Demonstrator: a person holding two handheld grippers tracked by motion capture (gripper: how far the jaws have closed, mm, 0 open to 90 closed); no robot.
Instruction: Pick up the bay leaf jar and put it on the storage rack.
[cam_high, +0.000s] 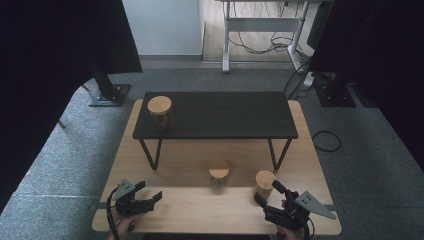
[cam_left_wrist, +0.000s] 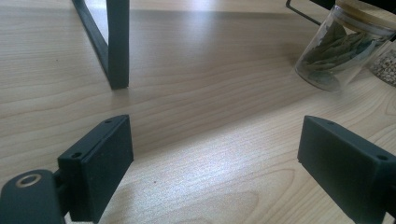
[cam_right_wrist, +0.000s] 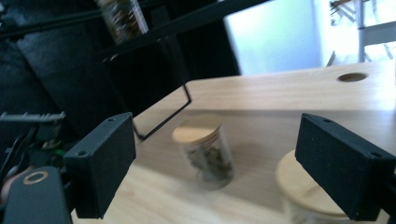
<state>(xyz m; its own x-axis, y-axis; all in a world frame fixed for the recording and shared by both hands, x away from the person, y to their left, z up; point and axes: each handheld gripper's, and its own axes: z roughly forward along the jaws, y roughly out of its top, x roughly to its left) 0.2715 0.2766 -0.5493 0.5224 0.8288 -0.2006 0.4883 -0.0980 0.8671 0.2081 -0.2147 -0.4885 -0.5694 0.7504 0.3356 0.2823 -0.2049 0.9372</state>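
Both tongs spread, nothing betw. them. Right tongs (cam_high: 266, 194) sit just beside the near jar (cam_high: 264, 183) on the counter (cam_high: 200, 210). Leaf jar (cam_high: 219, 173) mid-counter; third jar (cam_high: 160, 112) up on shelf (cam_high: 225, 115). Left tongs (cam_high: 148, 194) idle, well apart from jars.

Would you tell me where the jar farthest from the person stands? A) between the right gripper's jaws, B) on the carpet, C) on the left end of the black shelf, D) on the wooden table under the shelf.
C: the wooden-lidded jar stands on the left end of the black shelf, apart from the two jars on the table below.
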